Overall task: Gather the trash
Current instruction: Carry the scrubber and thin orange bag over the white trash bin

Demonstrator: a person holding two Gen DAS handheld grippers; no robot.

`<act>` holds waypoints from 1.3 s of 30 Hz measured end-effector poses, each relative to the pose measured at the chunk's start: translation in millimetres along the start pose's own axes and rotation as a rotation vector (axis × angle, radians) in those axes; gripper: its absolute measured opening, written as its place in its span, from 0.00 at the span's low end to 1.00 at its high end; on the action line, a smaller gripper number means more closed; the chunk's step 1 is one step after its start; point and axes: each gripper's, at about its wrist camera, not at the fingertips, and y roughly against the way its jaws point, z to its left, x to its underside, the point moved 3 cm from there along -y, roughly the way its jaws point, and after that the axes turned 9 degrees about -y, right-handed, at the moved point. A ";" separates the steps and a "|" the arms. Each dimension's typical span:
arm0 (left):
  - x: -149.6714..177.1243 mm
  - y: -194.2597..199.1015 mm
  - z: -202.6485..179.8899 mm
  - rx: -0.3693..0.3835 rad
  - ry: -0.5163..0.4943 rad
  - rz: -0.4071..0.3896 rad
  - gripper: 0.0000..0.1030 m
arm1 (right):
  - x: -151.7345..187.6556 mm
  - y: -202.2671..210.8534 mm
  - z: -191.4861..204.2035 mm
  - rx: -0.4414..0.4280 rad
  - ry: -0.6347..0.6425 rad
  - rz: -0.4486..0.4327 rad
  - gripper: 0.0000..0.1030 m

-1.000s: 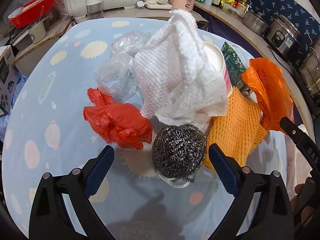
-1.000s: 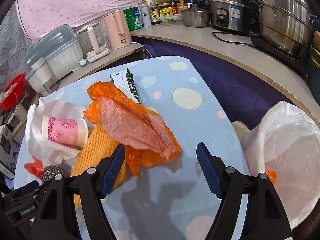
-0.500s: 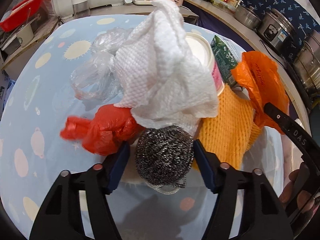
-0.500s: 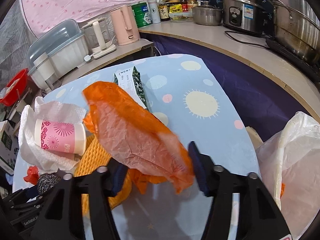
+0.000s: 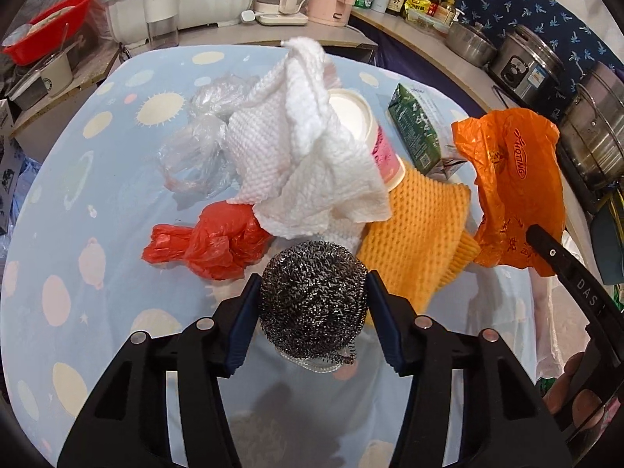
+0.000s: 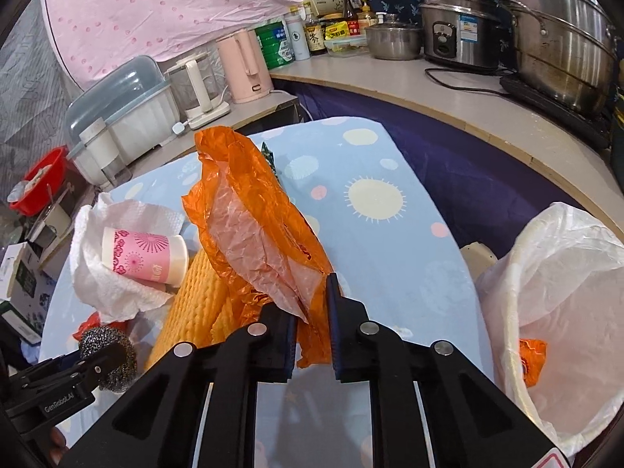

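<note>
My left gripper (image 5: 312,304) is shut on a steel wool scrubber (image 5: 313,298), held just above the table; the scrubber also shows in the right wrist view (image 6: 109,355). My right gripper (image 6: 312,312) is shut on an orange plastic bag (image 6: 257,218), lifted off the table, also visible in the left wrist view (image 5: 514,183). On the blue patterned tablecloth (image 5: 97,163) lie a red plastic bag (image 5: 210,241), a white paper towel (image 5: 308,156), a pink paper cup (image 6: 144,253), an orange foam net (image 5: 421,230), a clear plastic bag (image 5: 199,152) and a green carton (image 5: 417,128).
A bin lined with a white bag (image 6: 557,304) stands right of the table, with an orange scrap inside. A counter behind holds a pink kettle (image 6: 243,66), a rice cooker (image 6: 456,27), steel pots (image 6: 561,39) and a dish rack (image 6: 121,113).
My left gripper closed on the scrubber and raised it slightly. My right gripper closed on the orange bag and lifted it off the table.
</note>
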 end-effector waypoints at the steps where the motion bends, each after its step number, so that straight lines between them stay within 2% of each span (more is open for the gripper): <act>1: 0.7 3.8 -0.8 0.001 -0.003 -0.006 0.50 | 0.0 5.0 -1.1 0.000 -0.003 -0.007 0.12; 12: 5.7 55.9 -23.8 0.032 -0.046 -0.093 0.50 | 1.9 77.3 -27.1 0.021 -0.040 -0.122 0.12; 20: 7.9 88.9 -59.3 0.074 -0.108 -0.152 0.50 | 3.1 126.1 -68.9 0.079 -0.091 -0.191 0.12; 30: 14.3 108.9 -133.3 0.146 -0.242 -0.189 0.50 | 11.8 163.1 -143.0 0.182 -0.198 -0.237 0.12; 39: 23.6 115.7 -212.8 0.215 -0.389 -0.208 0.50 | 23.0 178.9 -198.6 0.243 -0.289 -0.249 0.12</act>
